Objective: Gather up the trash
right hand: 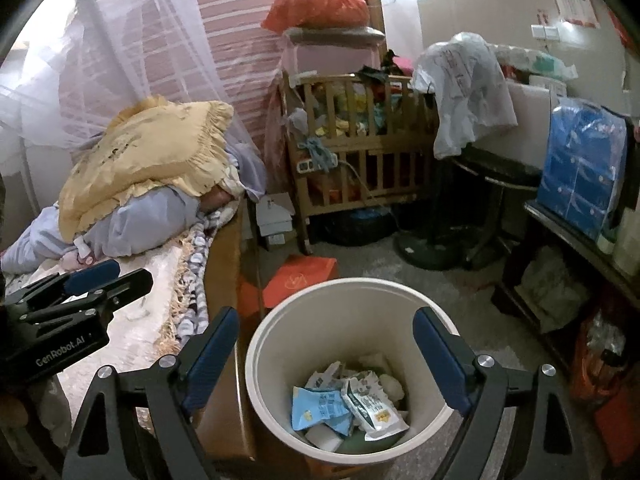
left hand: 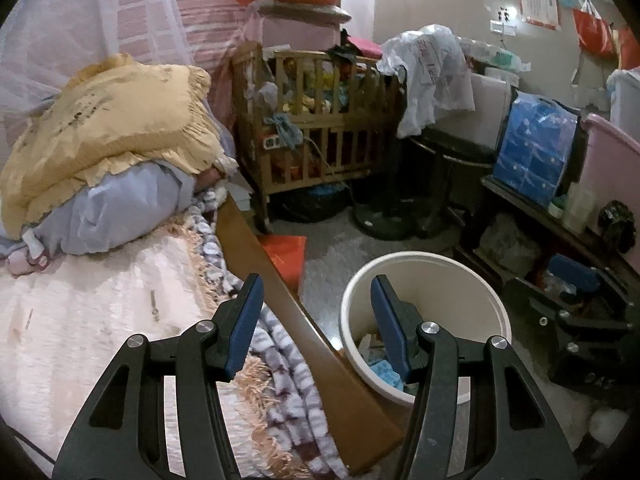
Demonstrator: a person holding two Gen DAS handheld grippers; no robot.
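1. Reading "GenRobot.AI", white lettering marks the left gripper (right hand: 86,280), far left, fingers parted, empty.
2. Right gripper (right hand: 326,354) hangs released over the near bucket (right hand: 256,364).
3. Snack wrappers (right hand: 344,404) lie inside; print unreadable.

The bucket (right hand: 344,364) stands on the floor just beside the bed (right hand: 132,320), at the bed's 3 o'clock. Wrappers (right hand: 352,404) lie in it. The crib (right hand: 360,148) stands behind, at 12 o'clock; the shelf (right hand: 576,240) at 2 o'clock. A pillow (right hand: 148,160) lies on the bed at 10 o'clock.
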